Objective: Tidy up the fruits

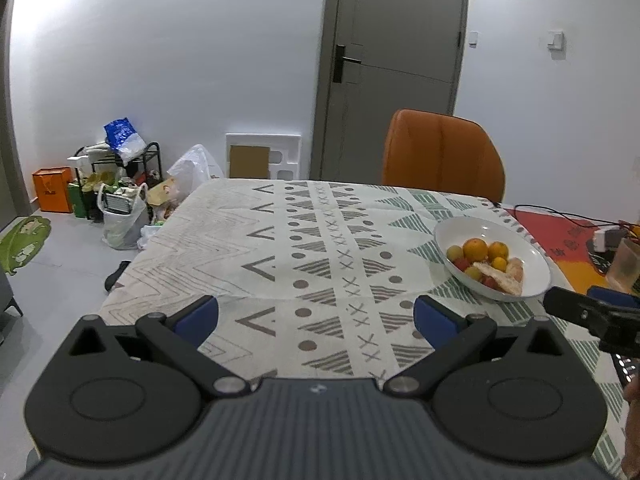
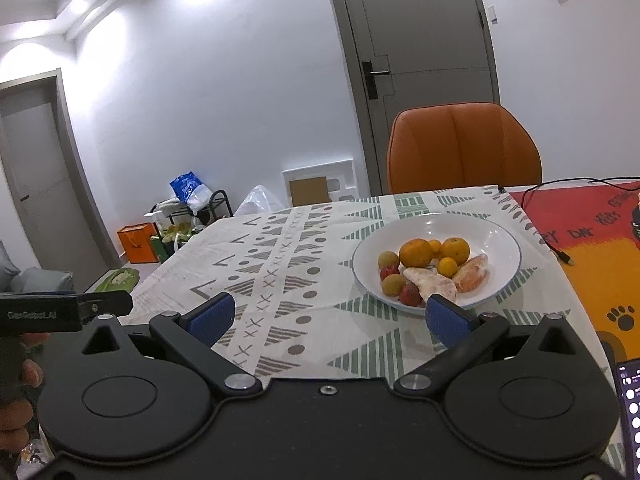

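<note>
Fruit sits piled in the white bowl, so both grippers wait nearby, jaws wide, holding nothing.

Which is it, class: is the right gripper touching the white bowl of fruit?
Cannot tell. In the right wrist view the right gripper is open, and one finger's pad overlaps the white bowl rim; depth between them is unclear.
</note>
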Demonstrator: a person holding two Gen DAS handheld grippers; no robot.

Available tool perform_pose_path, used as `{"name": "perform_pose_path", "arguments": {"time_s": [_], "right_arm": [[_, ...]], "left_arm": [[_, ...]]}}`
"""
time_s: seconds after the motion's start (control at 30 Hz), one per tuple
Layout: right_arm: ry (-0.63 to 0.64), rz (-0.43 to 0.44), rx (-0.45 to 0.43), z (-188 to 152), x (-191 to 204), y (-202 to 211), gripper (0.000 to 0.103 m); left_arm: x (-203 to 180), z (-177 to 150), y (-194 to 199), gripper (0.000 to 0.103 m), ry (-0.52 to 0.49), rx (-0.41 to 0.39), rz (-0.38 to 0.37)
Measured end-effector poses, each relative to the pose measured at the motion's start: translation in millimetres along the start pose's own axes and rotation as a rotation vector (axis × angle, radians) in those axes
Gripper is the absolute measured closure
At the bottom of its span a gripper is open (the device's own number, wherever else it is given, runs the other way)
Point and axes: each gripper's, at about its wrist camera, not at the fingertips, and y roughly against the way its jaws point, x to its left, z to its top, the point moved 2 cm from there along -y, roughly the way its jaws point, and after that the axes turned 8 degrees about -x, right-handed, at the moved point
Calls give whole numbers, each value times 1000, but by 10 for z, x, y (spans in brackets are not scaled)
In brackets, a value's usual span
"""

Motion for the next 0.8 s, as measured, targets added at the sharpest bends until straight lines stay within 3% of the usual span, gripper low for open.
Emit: {"name": "perform_pose_path", "arguments": {"time_s": [0.8], "right_arm": [[11, -9, 3, -132, 125, 80, 0]], "left_arm": [[156, -187, 89, 0, -6, 12, 29]]}}
